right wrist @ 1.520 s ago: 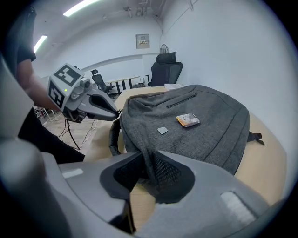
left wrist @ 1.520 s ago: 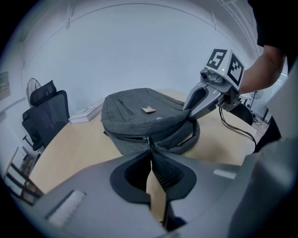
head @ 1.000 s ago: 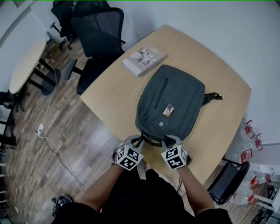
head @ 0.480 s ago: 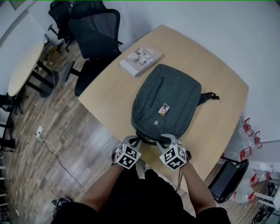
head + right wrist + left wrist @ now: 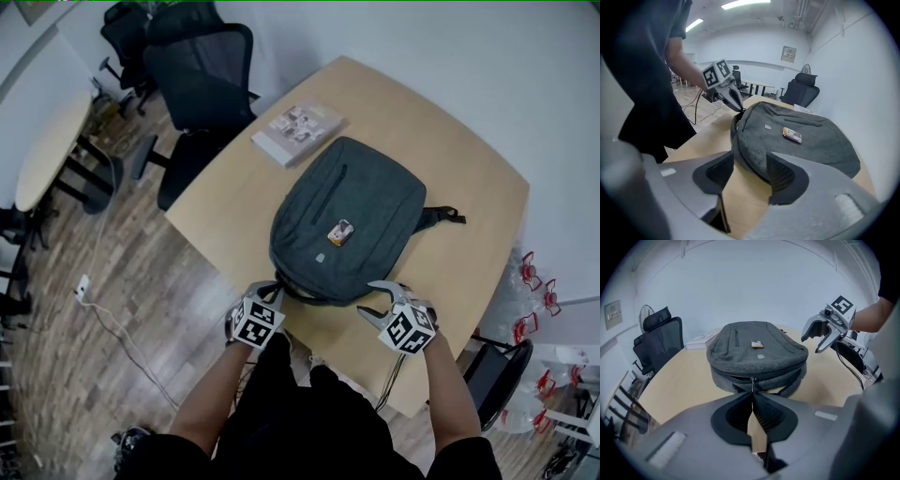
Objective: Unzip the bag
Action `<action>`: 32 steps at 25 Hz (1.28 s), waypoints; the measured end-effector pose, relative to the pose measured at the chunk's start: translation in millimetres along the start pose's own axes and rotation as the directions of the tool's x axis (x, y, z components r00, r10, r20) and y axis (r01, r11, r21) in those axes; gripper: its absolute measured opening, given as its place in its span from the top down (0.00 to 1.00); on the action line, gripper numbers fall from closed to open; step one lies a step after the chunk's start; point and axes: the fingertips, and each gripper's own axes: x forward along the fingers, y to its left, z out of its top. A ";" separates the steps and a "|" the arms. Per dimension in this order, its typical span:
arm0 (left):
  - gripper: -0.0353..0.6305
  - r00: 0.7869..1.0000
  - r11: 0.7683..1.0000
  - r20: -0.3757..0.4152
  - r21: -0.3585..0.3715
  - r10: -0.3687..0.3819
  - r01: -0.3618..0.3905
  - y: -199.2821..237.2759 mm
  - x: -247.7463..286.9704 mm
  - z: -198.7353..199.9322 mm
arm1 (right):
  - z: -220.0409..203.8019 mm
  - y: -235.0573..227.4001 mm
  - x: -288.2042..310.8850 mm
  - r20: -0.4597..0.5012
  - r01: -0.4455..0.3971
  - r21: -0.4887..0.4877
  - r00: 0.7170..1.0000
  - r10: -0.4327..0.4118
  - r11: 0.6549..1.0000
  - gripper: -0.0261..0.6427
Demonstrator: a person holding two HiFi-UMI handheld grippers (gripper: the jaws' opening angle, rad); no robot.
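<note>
Our left forearm [image 5: 214,392] reaches forward and slightly inward from the body, bare below a dark sleeve. It holds the left gripper [image 5: 273,289] low at the near edge of the bench [image 5: 230,202], with the marker cube facing up. In the left gripper view its jaws stand together, pinched on the zip pull [image 5: 752,382] at the bag's near end. The pull runs straight from the jaw tips up to the zip line.

The bag [image 5: 349,211] lies flat on the bench with its front up and its near end toward us. It sits just ahead of the left gripper, and the pull is all that joins the two. A tag [image 5: 339,232] rests on the front panel, and a strap [image 5: 448,216] trails off the bag's right side. A book [image 5: 298,131] lies on the bench just past the bag's far-left corner, and black chairs [image 5: 192,56] stand beyond the bench's left edge.

Our right forearm [image 5: 448,398] comes in from the right, angled toward the bag, with the right gripper [image 5: 367,298] turned sideways so that its jaws point left at the bag's near-right edge. Those jaws are apart and opening. In the right gripper view the bag's rounded edge sits in the gap between them, over bare bench, and neither pad presses on it. The right gripper is near the bag and holds nothing.
</note>
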 end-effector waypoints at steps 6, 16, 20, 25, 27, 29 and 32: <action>0.91 0.998 0.998 0.001 -0.025 0.058 -0.058 41.0 2.4 -1.7 | 37.0 14.5 31.7 0.044 -0.046 -0.093 0.998 0.050 0.995 0.69; 0.91 0.999 0.999 0.036 -0.054 0.011 -0.009 29.8 1.5 1.0 | 57.5 9.2 53.5 0.053 -0.105 0.036 0.993 0.103 0.994 0.92; 0.91 0.999 1.000 0.031 -0.013 -0.014 0.015 11.3 -2.9 1.9 | 59.6 4.5 54.7 0.090 -0.087 0.168 0.993 0.073 0.982 0.93; 0.91 0.996 0.997 0.038 0.015 -0.080 0.079 -24.2 -5.2 5.5 | 66.0 0.9 59.7 0.129 -0.081 0.301 0.991 0.044 0.950 0.93; 0.91 0.993 0.994 0.043 0.024 -0.106 0.105 -41.5 -3.9 8.5 | 70.3 0.1 63.2 0.135 -0.075 0.323 0.990 0.032 0.944 0.93; 0.91 0.990 0.991 0.047 0.027 -0.130 0.129 -57.2 -1.9 10.8 | 73.9 -0.6 68.1 0.136 -0.068 0.340 0.990 0.023 0.938 0.93; 0.90 0.989 0.990 0.051 0.019 -0.139 0.139 -68.3 0.4 12.6 | 78.5 -1.2 75.1 0.133 -0.067 0.353 0.991 0.021 0.933 0.93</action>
